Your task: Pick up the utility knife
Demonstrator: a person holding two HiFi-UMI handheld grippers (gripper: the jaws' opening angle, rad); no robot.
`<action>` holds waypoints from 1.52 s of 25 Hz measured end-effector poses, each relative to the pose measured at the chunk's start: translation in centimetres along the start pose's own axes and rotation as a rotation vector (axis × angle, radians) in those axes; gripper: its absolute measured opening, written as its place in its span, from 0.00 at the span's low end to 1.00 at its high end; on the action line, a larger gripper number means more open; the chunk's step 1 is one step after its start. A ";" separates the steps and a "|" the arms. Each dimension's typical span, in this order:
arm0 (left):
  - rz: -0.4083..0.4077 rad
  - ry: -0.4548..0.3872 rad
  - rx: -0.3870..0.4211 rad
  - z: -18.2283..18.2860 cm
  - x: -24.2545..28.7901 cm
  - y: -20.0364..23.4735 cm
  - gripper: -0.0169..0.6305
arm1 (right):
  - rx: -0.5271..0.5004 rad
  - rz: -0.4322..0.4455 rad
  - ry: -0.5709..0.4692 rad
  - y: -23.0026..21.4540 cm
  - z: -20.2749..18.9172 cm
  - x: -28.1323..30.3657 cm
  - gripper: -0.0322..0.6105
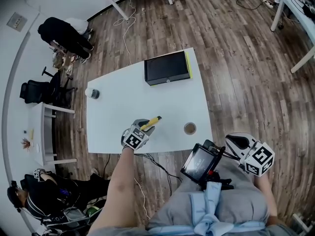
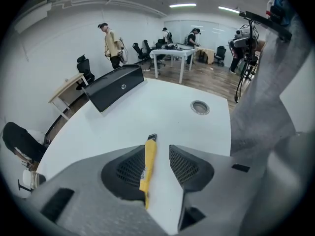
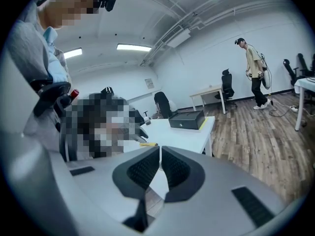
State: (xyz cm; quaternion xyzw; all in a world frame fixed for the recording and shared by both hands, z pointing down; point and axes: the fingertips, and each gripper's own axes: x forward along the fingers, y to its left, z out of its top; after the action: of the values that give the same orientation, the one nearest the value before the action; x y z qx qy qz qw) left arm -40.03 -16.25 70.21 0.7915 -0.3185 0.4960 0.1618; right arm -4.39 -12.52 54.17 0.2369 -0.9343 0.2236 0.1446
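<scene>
A: White table [image 1: 113, 117] on a wood floor [image 1: 236, 58], big room. Where's the utility knife [image 2: 147, 166]?

B: Lying flat on the table, close to the near edge, right between the jaws of the left gripper [image 2: 157, 152]. Yellow body, black tip.

A: Which way does it point?

B: Its long way runs near to far, same way the jaws point. The black tip sticks out past them, far & a bit right. So the jaws sit on its two long sides. Good for a squeeze.

A: Grabbed yet?

B: No. Jaws are apart. Knife hugs the left pad. Looks like it's touching, can't be sure. Bare table shows btw the knife & the right pad.

A: Arm?

B: Left arm [image 1: 118, 181] reaches out straight over the near edge, w/ the gripper low at the table top.

A: And the right gripper [image 3: 160, 151]?

B: Way off to the right, off the table, by the person's lap [image 1: 231, 195]. Jaws pressed together, nothing in them. So the left one is nearer, by a lot.

A: What next, u think?

B: Prob just close the jaws, then lift. Knife is off to one side, so it may slide a little when the right pad pushes it. Black box [image 1: 166, 68], cup [image 1: 93, 93] & round hole [image 1: 190, 128] are well apart from it, no bother.
</scene>
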 end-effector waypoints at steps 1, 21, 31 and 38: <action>-0.003 0.008 -0.001 -0.2 0.3 0.1 0.26 | 0.002 -0.003 0.004 -0.1 -0.1 0.0 0.10; -0.032 0.109 0.036 -2.2 2.7 2.0 0.26 | 0.024 -0.031 0.048 -0.4 -0.7 0.1 0.10; -0.073 0.120 0.056 -2.6 4.2 1.4 0.26 | 0.027 -0.045 0.062 -0.7 -0.8 0.1 0.10; -0.091 0.121 0.053 -3.0 4.5 1.2 0.25 | 0.034 -0.051 0.059 -0.6 -0.6 0.0 0.10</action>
State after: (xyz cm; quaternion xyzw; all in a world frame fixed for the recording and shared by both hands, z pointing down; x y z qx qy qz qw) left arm -41.51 -16.96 75.47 0.7777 -0.2584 0.5433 0.1822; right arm -3.98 -12.74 54.86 0.2565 -0.9193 0.2425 0.1739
